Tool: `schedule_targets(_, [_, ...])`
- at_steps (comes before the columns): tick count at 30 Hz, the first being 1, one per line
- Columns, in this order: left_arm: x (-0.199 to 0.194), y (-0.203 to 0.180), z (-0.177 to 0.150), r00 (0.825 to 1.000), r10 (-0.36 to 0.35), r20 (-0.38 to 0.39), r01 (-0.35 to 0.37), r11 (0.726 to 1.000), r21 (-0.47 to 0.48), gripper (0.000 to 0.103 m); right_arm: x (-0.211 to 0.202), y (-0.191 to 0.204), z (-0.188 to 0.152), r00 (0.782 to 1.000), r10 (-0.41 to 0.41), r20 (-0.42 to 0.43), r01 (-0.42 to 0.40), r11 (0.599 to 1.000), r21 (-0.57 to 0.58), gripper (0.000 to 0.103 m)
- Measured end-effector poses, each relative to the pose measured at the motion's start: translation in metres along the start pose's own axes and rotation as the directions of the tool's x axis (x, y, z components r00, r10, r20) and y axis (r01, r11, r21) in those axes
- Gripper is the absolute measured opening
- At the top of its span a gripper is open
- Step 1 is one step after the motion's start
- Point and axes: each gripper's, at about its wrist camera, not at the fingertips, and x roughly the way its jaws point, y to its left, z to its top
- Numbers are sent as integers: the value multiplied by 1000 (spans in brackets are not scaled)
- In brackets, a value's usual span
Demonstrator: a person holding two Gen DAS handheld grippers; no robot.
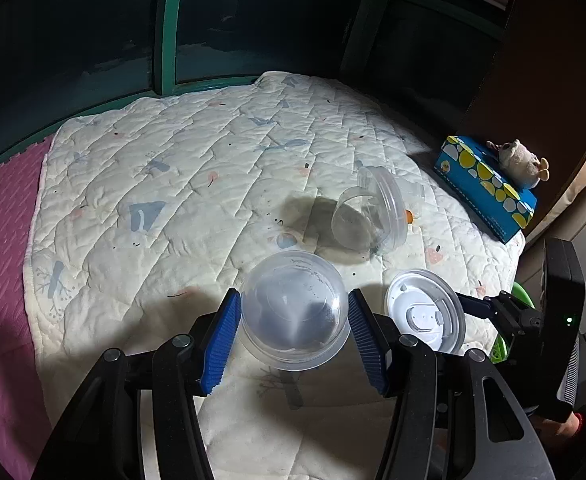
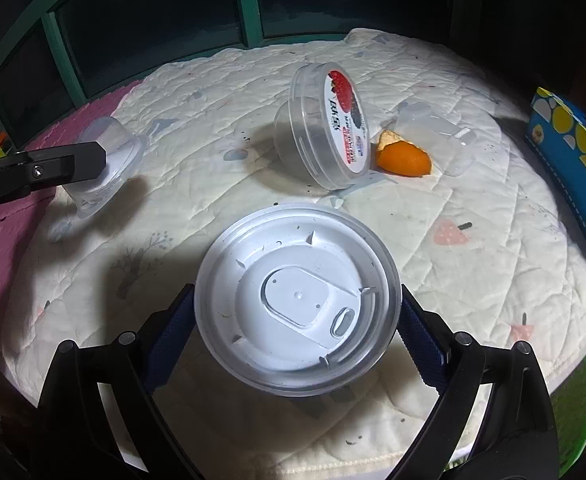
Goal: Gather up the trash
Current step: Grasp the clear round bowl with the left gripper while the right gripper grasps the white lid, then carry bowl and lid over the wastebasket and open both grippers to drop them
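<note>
Quilted cream bedspread (image 1: 181, 184) under dim light, trash partly gathered.
Beside the lying labelled clear tub (image 2: 325, 128), orange peel (image 2: 404, 157) remains; left gripper (image 1: 294, 320) clamps a clear dome cup (image 1: 293, 308), right gripper (image 2: 297, 320) brackets a white round lid (image 2: 297, 300), grip unclear.

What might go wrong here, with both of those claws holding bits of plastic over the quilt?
The left gripper pinches a smooth clear cup by its rounded sides, so it may slip out. The right gripper spans a wide white lid edge to edge, a hold that could pop loose. The orange peel behind the tipped labelled tub is easily overlooked.
</note>
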Motion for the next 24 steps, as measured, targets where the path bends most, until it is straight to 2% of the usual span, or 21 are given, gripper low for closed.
schedule_targets(9, [-2, -36, 0, 999, -40, 4, 40, 998, 53, 53, -51, -37, -27, 999, 10, 52, -17, 990, 138, 93])
schedule_targets(16, [4, -78, -3, 995, -96, -15, 98, 989, 115, 53, -91, -79, -59, 995, -61, 75, 41, 971, 237, 93])
schedule_targets(24, [15, -134, -3, 985, -165, -47, 171, 968, 186, 53, -132, -151, -107, 983, -176, 53, 141, 907, 396, 93])
